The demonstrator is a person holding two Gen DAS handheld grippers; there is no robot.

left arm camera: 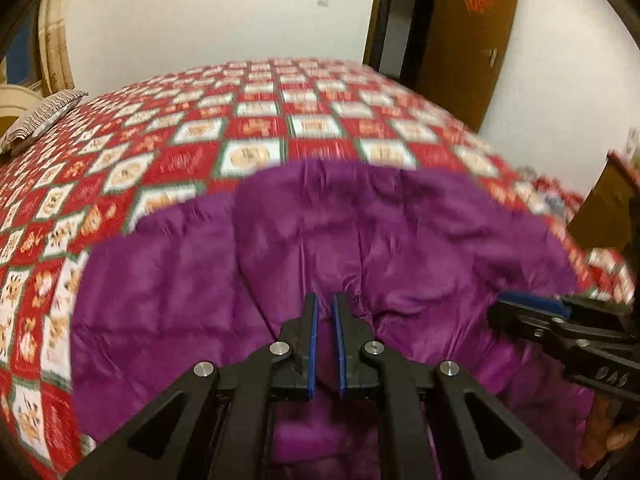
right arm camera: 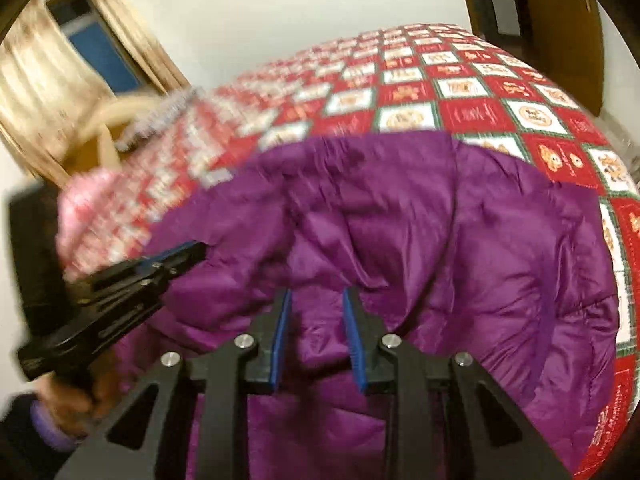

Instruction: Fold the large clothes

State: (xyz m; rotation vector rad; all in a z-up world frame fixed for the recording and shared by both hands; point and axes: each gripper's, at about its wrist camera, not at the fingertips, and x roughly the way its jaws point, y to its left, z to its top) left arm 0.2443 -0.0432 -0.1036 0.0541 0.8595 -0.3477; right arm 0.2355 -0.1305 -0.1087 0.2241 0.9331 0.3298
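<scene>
Purple quilted jacket [left arm camera: 340,248] lies spread across the near part of my bed [left arm camera: 256,120], puffy and creased, on the red and white checked bedspread. My left hand-held gripper [left arm camera: 325,300] hovers just above the jacket near its middle, pads [left arm camera: 314,344] a narrow gap apart with nothing between them. My right hand-held gripper [right arm camera: 317,296] hangs over the jacket too, its blue pads [right arm camera: 352,340] set wider apart, only purple cloth showing beyond the gap. In the left wrist view the right one reaches in from the side; whether it touches the cloth there I cannot tell, since both views are blurred. A striped pillow [left arm camera: 44,116] sits at the bed's far left corner. A brown door [left arm camera: 468,40] stands beyond the bed.
</scene>
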